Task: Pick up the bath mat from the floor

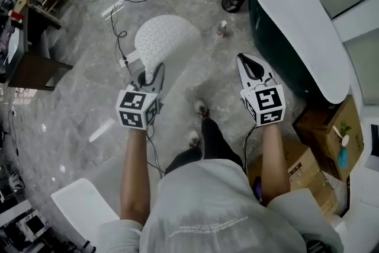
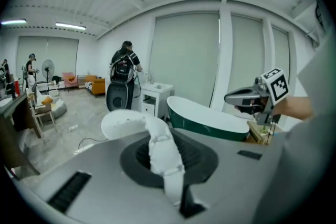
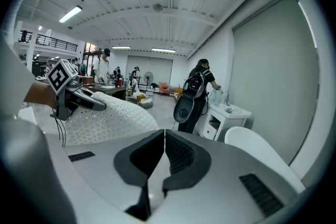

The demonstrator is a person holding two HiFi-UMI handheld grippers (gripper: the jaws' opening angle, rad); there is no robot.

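Observation:
The white, dotted bath mat [image 1: 163,38] hangs off the grey floor with one edge pinched in my left gripper [image 1: 153,73]. In the left gripper view, the mat's edge [image 2: 164,157] runs bunched between the shut jaws and spreads out beyond them. The right gripper [image 1: 244,60] hovers to the mat's right, apart from it, near the bathtub. In the right gripper view its jaws [image 3: 161,139] are shut together with nothing between them. That view also has the mat [image 3: 107,118] and the left gripper [image 3: 79,98] at its left.
A white-rimmed, dark green bathtub [image 1: 296,21] stands at the right, with cardboard boxes [image 1: 323,130] beside it. Cables [image 1: 118,26] and a small bottle [image 1: 222,27] lie on the floor beyond the mat. A person [image 2: 125,68] stands by a white cabinet [image 2: 156,98]. A desk [image 1: 23,38] is at the left.

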